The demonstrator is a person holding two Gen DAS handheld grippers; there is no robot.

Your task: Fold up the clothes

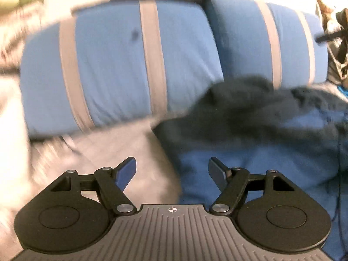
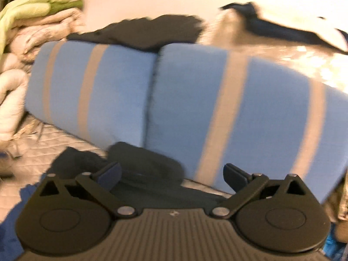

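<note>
Left gripper (image 1: 172, 169) wide, empty, over blue cloth (image 1: 250, 174) on the bed; right gripper (image 2: 171, 174) wide, empty, over a crumpled dark garment (image 2: 143, 163) by the striped pillows (image 2: 195, 100). Risk: motion blur, dark-on-dark layers, so a pinch could grab two layers or bedding.

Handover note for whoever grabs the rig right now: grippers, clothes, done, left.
Left gripper: jaws open, empty, above the blue garment.
Right gripper: jaws open, empty, over the dark garment.
Both garments lie crumpled on the quilted bed cover, in front of two blue striped pillows. The dark one overlaps the blue one in the left wrist view.
Done: nothing visibly folded.
Left: probably grasp one garment, spread it flat, fold; then the other. Frames are motion-blurred, so edges are unclear.
</note>
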